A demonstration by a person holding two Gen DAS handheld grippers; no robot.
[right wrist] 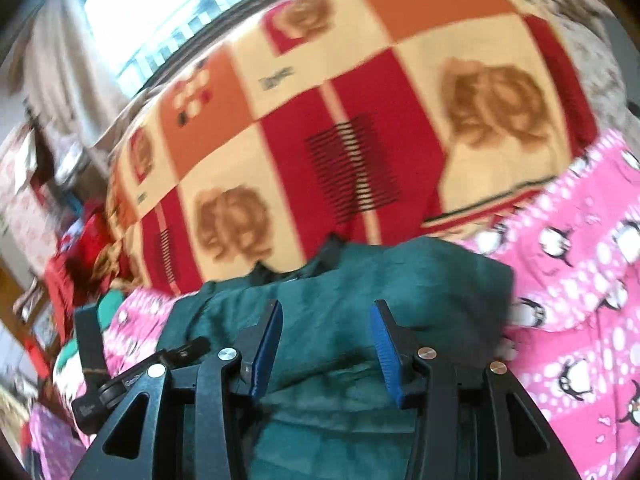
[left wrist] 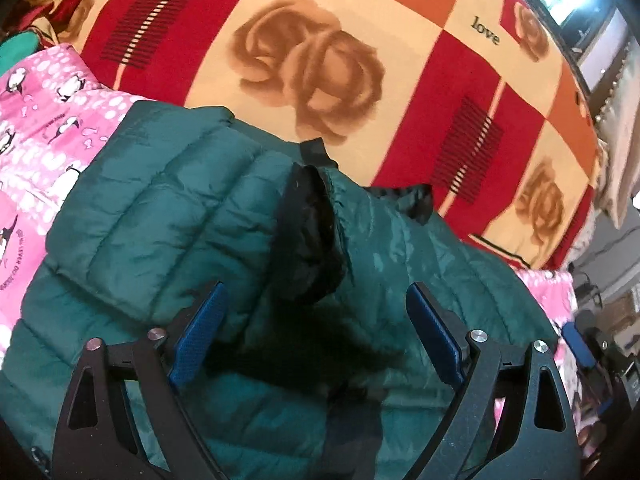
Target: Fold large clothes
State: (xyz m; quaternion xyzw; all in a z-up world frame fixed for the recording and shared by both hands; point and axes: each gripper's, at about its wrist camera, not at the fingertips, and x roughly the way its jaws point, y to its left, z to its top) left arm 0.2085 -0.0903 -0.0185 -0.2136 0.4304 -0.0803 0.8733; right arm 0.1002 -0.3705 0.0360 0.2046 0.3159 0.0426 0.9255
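Note:
A dark green quilted jacket (left wrist: 180, 208) lies bunched on a pink penguin-print blanket (left wrist: 36, 128). Its black lining (left wrist: 312, 224) shows at a fold near the middle. My left gripper (left wrist: 316, 292) hovers over the jacket with its blue pads wide apart and nothing pinched between them. In the right wrist view, which is blurred, the jacket (right wrist: 440, 280) lies below my right gripper (right wrist: 327, 308). That gripper is open, its pads apart and free of the cloth. One blue pad of the right gripper (left wrist: 576, 340) shows at the right edge of the left wrist view.
Behind the jacket spreads a red, orange and cream checked blanket (left wrist: 320, 60) with rose prints. The pink blanket (right wrist: 580, 280) extends to both sides. A bright window (right wrist: 160, 4) and cluttered items stand beyond the bed's edge.

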